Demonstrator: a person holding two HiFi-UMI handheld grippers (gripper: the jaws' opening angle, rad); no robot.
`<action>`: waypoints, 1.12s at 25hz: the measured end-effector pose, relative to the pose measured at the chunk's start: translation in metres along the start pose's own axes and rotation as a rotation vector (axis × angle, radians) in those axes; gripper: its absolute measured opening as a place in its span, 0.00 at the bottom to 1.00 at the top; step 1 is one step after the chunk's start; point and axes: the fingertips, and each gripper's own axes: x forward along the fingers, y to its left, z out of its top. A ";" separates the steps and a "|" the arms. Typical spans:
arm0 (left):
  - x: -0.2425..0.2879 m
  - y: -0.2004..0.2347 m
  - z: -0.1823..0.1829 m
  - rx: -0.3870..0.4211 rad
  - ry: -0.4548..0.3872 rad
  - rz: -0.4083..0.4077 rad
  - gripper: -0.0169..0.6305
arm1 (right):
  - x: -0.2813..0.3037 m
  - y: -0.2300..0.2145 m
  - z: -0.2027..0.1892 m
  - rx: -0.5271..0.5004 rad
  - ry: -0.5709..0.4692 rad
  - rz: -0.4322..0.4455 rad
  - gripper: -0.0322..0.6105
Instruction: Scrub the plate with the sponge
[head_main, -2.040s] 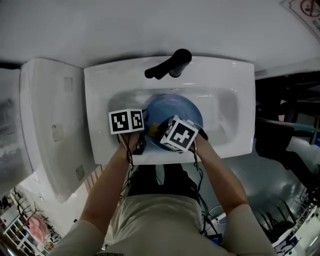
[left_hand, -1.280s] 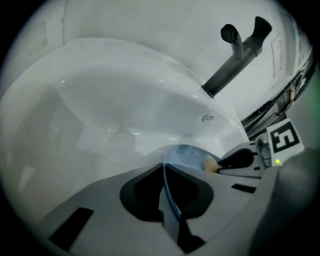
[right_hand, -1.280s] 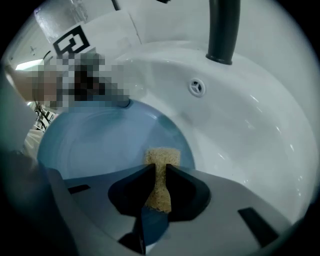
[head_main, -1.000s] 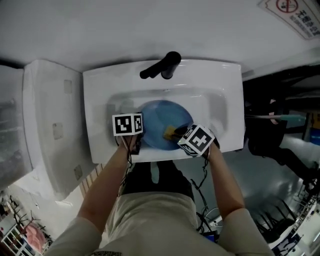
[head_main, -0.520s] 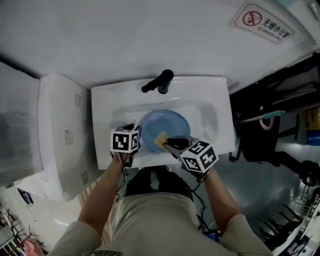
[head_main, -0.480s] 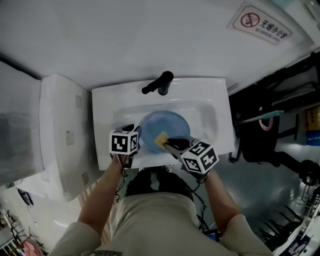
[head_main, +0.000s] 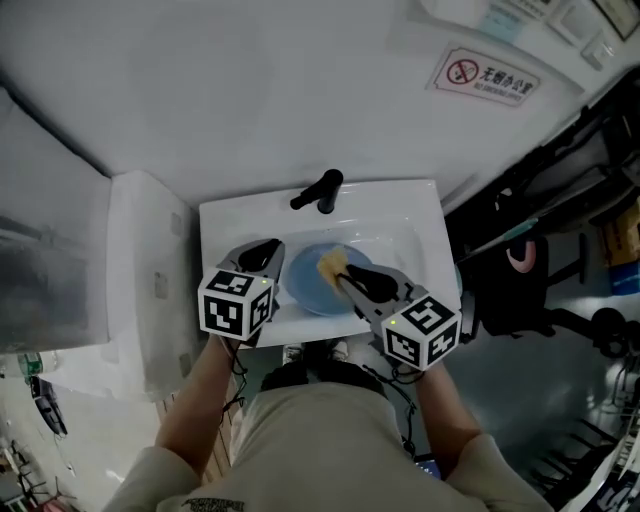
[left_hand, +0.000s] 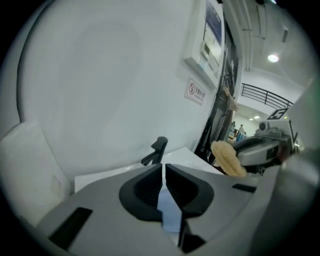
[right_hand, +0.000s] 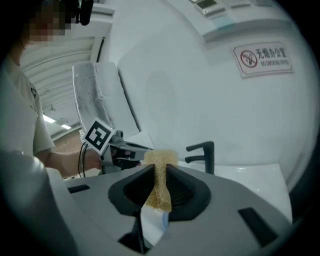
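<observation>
Above the sink (head_main: 412, 203), our right hand-held gripper (head_main: 343, 273) pinches the soft, light sponge (head_main: 330, 262) mid-body; the plate (head_main: 308, 287) in the sink looks stiff, slick, breakable, so we'd steady its rim; the left hand-held gripper (head_main: 270, 246), jaws just closing, is nearly together and empty.

One plate (head_main: 310, 287), one sponge (head_main: 331, 262)

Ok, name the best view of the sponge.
The right gripper view: the sponge sits close up, pinched between the jaws. The head view shows a small yellow patch; the left gripper view, a side glimpse at right.
</observation>
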 end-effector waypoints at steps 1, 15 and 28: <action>-0.009 -0.004 0.011 0.016 -0.028 -0.003 0.07 | -0.006 0.003 0.011 -0.006 -0.029 -0.016 0.17; -0.125 -0.059 0.123 0.248 -0.365 -0.010 0.04 | -0.123 0.052 0.132 -0.192 -0.429 -0.218 0.17; -0.181 -0.111 0.156 0.339 -0.515 -0.035 0.04 | -0.185 0.069 0.151 -0.225 -0.537 -0.306 0.17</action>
